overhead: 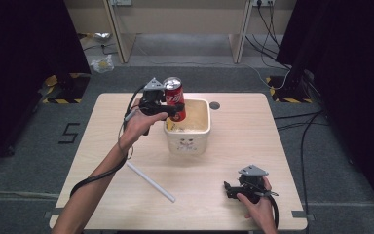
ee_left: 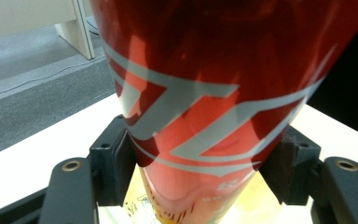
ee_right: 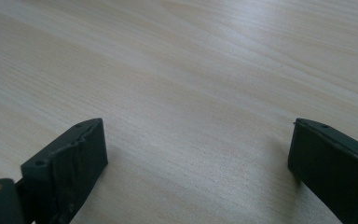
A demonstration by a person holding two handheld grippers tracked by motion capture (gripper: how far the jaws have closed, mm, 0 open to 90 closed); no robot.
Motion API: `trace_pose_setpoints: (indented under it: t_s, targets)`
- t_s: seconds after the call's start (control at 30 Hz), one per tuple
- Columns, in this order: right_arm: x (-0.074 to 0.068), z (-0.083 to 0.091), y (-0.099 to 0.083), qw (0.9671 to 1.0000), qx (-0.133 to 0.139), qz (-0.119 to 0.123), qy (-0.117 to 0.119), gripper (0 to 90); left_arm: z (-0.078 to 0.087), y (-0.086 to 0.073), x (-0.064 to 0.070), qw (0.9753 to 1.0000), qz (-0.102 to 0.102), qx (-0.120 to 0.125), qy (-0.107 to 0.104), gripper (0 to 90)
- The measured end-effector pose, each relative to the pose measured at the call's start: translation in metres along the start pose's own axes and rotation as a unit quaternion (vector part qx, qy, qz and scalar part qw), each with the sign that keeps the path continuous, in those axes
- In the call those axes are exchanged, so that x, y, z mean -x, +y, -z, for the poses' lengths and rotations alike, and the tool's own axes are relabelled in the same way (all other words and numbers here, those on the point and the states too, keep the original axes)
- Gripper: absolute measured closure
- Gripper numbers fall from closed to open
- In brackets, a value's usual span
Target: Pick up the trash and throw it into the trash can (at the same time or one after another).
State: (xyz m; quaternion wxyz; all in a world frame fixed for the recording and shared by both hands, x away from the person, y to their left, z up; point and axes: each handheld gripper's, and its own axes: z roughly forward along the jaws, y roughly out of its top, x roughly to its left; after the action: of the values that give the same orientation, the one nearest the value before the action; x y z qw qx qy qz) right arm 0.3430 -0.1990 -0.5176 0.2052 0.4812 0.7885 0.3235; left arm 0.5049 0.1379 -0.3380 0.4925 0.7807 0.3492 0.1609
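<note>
The wooden table lies under both tongs. Just below the left gripper stands a cream tub, a faint cartoon face printed on its front. That gripper's jaws are clamped on the red can, held over the tub. The can is probably light, thin-walled, slick and easily dented, so a mid-body hold suits it. Its white lettering is too close to read. The right gripper rests on the table nearer the person, jaws apart.
</note>
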Motion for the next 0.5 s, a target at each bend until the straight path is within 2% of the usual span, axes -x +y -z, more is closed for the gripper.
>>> trace_pose_setpoints:
  t_s: [0.03, 0.33, 0.5]
  targets:
    - [0.000, 0.000, 0.000, 1.0000, 0.000, 0.000, 0.000, 4.8, -0.006, 0.000, -0.001, 1.0000, 0.002, -0.003, 0.001, 33.7]
    - [0.000, 0.000, 0.000, 1.0000, 0.000, 0.001, 0.000, 4.8, -0.023, -0.004, -0.002, 0.9997, -0.003, -0.021, 0.012, 33.7]
    - [0.000, 0.000, 0.000, 1.0000, 0.000, 0.000, 0.000, 4.9, -0.031, -0.010, -0.007, 0.9995, 0.003, -0.029, 0.016, 33.6]
